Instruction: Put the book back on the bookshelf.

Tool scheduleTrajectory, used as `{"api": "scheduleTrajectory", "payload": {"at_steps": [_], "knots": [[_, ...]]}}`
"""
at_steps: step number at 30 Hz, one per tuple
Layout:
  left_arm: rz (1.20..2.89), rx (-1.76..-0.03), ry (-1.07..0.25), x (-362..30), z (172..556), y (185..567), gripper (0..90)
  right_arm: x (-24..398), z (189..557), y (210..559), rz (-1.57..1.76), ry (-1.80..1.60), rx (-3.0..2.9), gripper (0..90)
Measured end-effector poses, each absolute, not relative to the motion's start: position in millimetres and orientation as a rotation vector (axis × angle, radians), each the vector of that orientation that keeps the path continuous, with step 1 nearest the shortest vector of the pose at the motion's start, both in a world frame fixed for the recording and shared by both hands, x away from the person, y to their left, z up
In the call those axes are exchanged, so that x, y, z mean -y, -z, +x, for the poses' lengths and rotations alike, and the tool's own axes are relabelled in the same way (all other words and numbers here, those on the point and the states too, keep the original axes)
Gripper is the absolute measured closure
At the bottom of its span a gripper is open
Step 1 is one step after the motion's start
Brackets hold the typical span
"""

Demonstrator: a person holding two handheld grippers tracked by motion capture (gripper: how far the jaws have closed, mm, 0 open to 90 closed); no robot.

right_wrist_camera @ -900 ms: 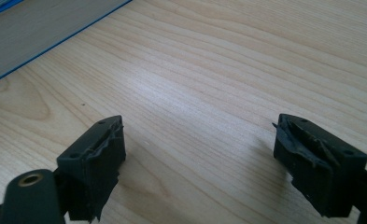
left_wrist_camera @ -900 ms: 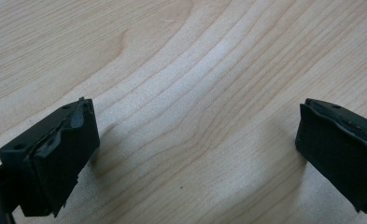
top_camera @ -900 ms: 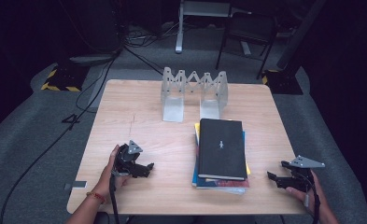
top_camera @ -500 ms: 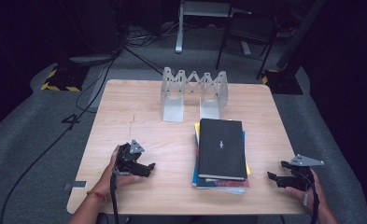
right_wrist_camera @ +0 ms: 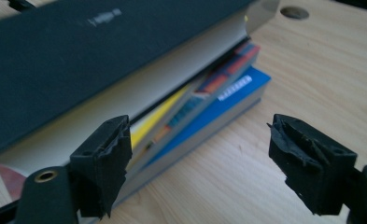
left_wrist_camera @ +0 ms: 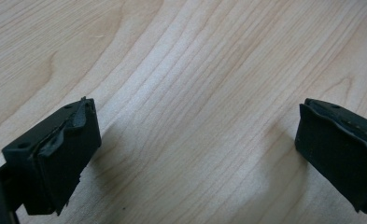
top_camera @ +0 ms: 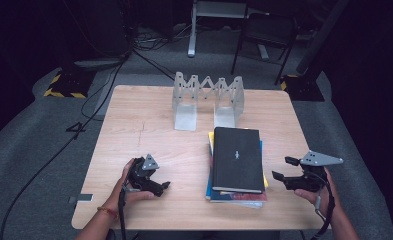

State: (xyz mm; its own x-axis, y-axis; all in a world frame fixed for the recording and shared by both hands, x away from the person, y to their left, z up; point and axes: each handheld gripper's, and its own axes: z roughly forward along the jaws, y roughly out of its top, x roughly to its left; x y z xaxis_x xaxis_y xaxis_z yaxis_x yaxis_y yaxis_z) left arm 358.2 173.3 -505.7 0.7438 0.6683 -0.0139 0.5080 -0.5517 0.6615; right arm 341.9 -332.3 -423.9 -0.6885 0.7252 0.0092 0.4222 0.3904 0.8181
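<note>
At seven o'clock on the wooden table (top_camera: 134, 125), left gripper (top_camera: 161, 187) held low over the bare boards in a hand (top_camera: 129, 182), nose aimed toward three o'clock. Jaws spread wide in the left gripper view, nothing between them but wood grain, pads clear of any object. Just beyond, at four o'clock from the table's middle, stack of books (top_camera: 236, 162) lying flat: black hardback (top_camera: 237, 157) on top, yellow, orange and blue covers peeking out beneath. Behind the stack, at twelve o'clock, grey folding book rack (top_camera: 207, 97) standing upright near the far edge, apart from the books. Farther right, off the table's three o'clock edge near the front corner, right gripper (top_camera: 284, 172) gripped in a hand (top_camera: 316, 192), grey three-cornered plate on top, nose aimed at nine o'clock toward the stack. Jaws parted wide in the right gripper view (right_wrist_camera: 197, 158), empty, lined up with the near corner of the stack, left pad (right_wrist_camera: 110, 161) close to the page edges yet not touching, books near but unpinched.
</note>
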Motion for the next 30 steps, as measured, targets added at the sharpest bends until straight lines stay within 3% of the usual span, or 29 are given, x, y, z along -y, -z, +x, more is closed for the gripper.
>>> {"api": "scheduleTrajectory", "payload": {"at_steps": [12,18,21,30], "knots": [[2.287,-0.848,-0.303,-164.3,358.5,505.6,0.6,294.5,343.6,408.4,0.923,-1.286,-2.377,23.3],[2.275,-0.807,-0.289,-154.1,364.6,504.6,7.9,279.5,347.2,411.9,0.922,-1.239,-2.436,18.2],[2.270,-0.773,-0.287,-147.4,369.6,503.3,18.6,280.6,355.6,415.8,0.963,-1.280,-2.470,15.0],[2.263,-0.701,-0.280,-116.8,387.0,491.2,24.2,274.9,374.8,425.6,1.004,-1.369,-2.539,7.5]]}}
